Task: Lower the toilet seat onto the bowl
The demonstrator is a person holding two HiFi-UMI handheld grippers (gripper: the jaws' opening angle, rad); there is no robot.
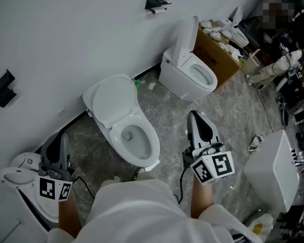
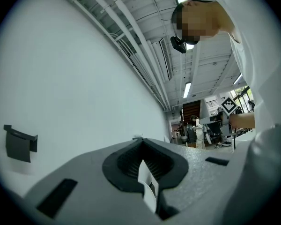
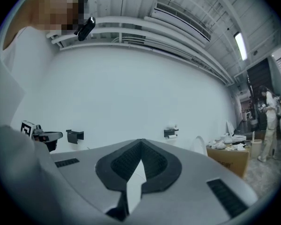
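Nearest the camera, two grippers are held out level over the marbled floor (image 1: 168,111). The left gripper (image 1: 60,138) is seen above a toilet at the lower left (image 1: 20,172); its jaws are closed together, and nothing is gripped. The right gripper (image 1: 195,116) is likewise shut and empty, held just right of the middle toilet (image 1: 153,142). On that toilet a white cover (image 1: 114,97) is stood up towards the wall (image 1: 66,34), and the bowl is left open. The toilet seat is possibly raised with that cover, though this cannot be told from above. Further off, a third toilet (image 1: 178,83) is set beside a cardboard box (image 1: 213,53), its lid also raised.
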